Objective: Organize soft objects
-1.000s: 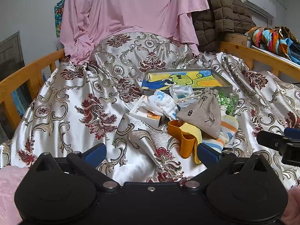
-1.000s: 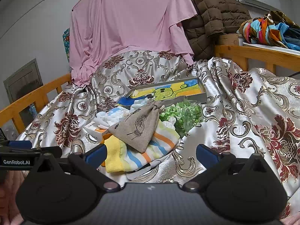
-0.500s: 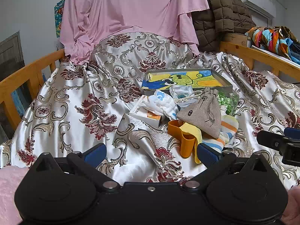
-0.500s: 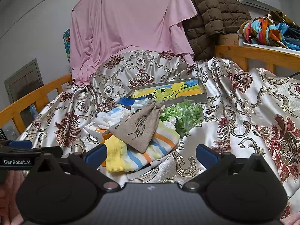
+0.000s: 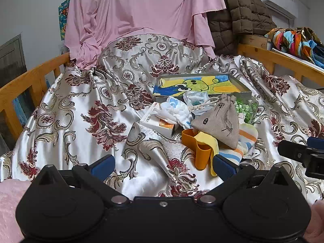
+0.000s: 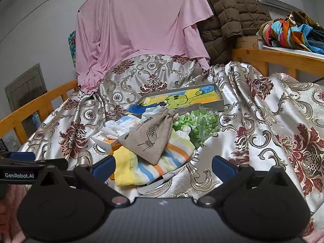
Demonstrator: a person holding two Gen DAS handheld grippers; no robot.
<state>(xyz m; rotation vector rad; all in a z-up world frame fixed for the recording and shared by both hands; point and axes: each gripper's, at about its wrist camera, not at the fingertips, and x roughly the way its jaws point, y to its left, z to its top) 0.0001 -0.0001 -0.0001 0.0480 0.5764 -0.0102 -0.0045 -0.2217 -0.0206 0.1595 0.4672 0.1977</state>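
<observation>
A pile of soft things lies mid-bed: a grey drawstring pouch (image 5: 219,123) (image 6: 150,136) on a striped yellow, orange and blue cloth (image 6: 149,167) (image 5: 241,145), a white and blue cloth (image 5: 175,112) (image 6: 121,124), an orange holder (image 5: 197,148) and green foliage (image 6: 199,123) (image 5: 246,110). My left gripper (image 5: 163,166) is open and empty, just short of the pile and to its left. My right gripper (image 6: 163,167) is open and empty, its jaws either side of the striped cloth's near edge.
A shallow grey box with a yellow and green picture (image 5: 202,85) (image 6: 182,100) lies behind the pile. A small white and orange carton (image 5: 157,122) lies at its left. Wooden rails (image 5: 30,81) (image 6: 279,59) bound the bed. Pink cloth (image 5: 141,16) and a brown jacket (image 6: 228,16) hang behind.
</observation>
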